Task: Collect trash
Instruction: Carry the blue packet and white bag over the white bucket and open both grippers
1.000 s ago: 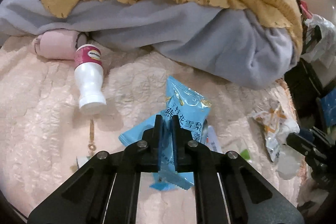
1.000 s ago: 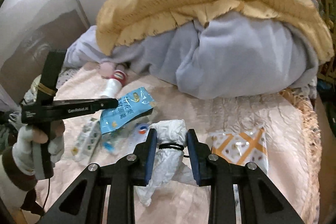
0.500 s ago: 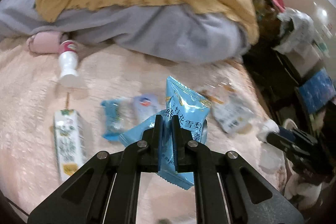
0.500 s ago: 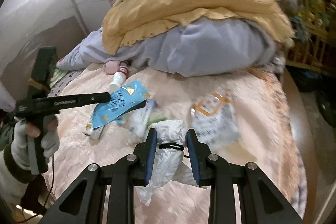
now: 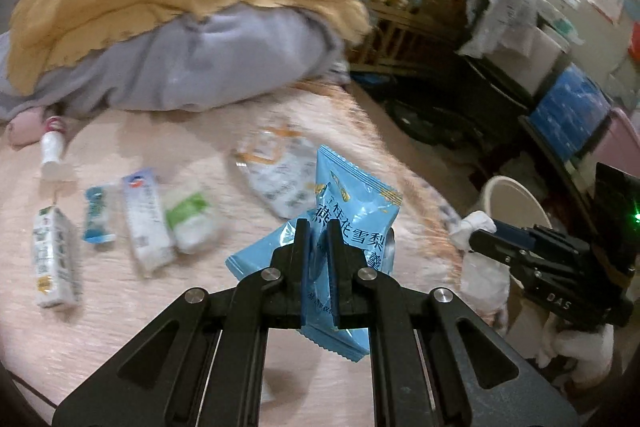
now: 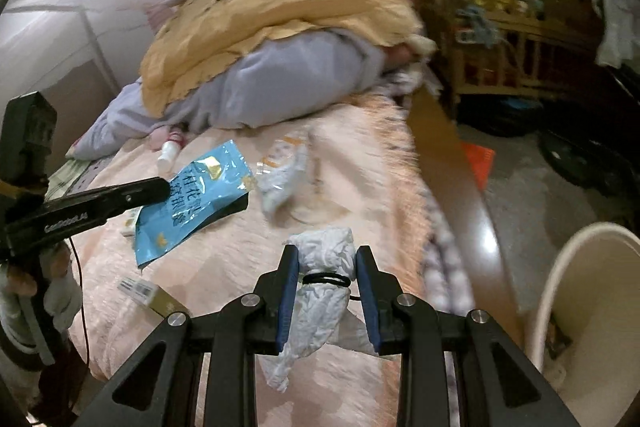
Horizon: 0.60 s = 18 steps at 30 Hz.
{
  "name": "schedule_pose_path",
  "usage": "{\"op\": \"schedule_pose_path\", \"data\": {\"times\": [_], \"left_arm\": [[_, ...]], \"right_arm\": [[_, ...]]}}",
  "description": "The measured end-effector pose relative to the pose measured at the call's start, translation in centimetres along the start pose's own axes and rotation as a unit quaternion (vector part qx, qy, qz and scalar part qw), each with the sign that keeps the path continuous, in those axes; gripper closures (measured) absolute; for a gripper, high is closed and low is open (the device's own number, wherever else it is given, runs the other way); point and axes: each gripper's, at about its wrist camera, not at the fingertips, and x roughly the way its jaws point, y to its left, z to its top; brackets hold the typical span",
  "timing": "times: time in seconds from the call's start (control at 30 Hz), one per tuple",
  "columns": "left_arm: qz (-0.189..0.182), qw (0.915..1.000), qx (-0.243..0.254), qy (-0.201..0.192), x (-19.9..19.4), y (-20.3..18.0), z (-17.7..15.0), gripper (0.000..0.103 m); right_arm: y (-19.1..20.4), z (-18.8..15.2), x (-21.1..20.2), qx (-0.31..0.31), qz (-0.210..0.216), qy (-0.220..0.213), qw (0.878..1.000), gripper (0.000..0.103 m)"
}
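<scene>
left wrist view: left gripper point(image 5: 318, 241) clamped on a blue snack packet point(image 5: 352, 211), packet standing up between the jaws, long axis running up and away from the tool. off the bed's right edge, on the floor, a cream waste bin point(image 5: 516, 195); it lies right and forward of the packet. right gripper point(image 5: 486, 241) is between packet and bin, holding a white crumpled wad point(image 5: 474, 227), so the right hand is nearer the bin.

count on the pink bedspread point(image 5: 200, 291), still lying: one white bottle point(image 5: 52, 155), one milk carton point(image 5: 54, 263), one small blue wrapper point(image 5: 96, 213), one long white wrapper point(image 5: 146, 219), one green-white packet point(image 5: 192, 217), one orange-white pouch point(image 5: 276, 179). six pieces, blurred, count approximate.

right wrist view: right gripper point(image 6: 328, 275) closed on one tissue wad point(image 6: 320, 287) bound with a black band, wad's long axis in line with the fingers. bin point(image 6: 592, 311) at lower right, close, mouth open; one bin only. left gripper point(image 6: 160, 189) far left over the bed, packet point(image 6: 196, 199) hanging from it. a flat box point(image 6: 148, 295) lies near the bed's edge.

judgement: next move is a swing right and down to the bin, right hand first.
</scene>
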Motion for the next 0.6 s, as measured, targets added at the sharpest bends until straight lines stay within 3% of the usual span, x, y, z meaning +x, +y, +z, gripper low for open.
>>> {"op": "schedule_pose_path", "data": {"times": [0.2,0.6], "left_arm": [[-0.013,0.9994,0.031,0.007,1.0,-4.8,-0.3,0.097],[-0.036,0.9977,0.053,0.022,2.4,-9.4,-1.3,0.097]], "right_arm": [[-3.6,-1.6,-2.6,0.027,-0.023,-0.009,0.999,0.075],[-8.1,-3.6,-6.2,0.063,-0.048,-0.023,0.997,0.075]]}}
